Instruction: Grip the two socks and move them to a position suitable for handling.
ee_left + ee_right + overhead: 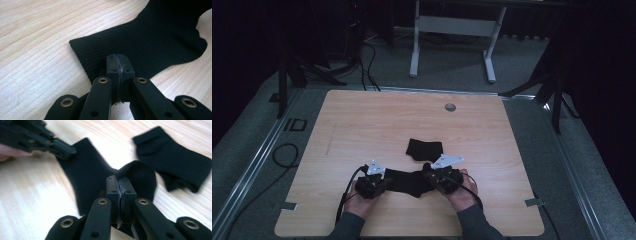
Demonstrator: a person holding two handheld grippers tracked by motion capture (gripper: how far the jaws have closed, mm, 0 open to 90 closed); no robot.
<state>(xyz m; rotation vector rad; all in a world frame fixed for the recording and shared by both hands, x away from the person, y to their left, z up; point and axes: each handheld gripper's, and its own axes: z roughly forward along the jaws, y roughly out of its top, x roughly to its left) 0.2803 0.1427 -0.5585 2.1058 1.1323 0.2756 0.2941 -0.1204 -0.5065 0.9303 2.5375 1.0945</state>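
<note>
Left tool (388,181) and right tool (426,176) each grasp one sock's (407,182) ends; second sock (424,149) lies beyond.

Matt ribbed black cloth sock (150,42); smooth pale wood-grain table (362,125)

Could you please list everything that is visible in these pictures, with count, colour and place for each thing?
near sock: one, black, flat on the near middle of the table, stretched between the two grippers.
far sock: one, black, lying loose just beyond the near sock.
table: one, light wood, centre of the high view.
grommet: one, grey, round, near the table's far edge.
desk frame: one, white, on the floor behind the table.
left gripper: one, black, jaws pressed together at the near sock's ribbed cuff end.
right gripper: one, black, jaws pressed together on the near sock's other end.
hands: two, at the table's near edge, one holding each gripper; grey sleeves.
</note>
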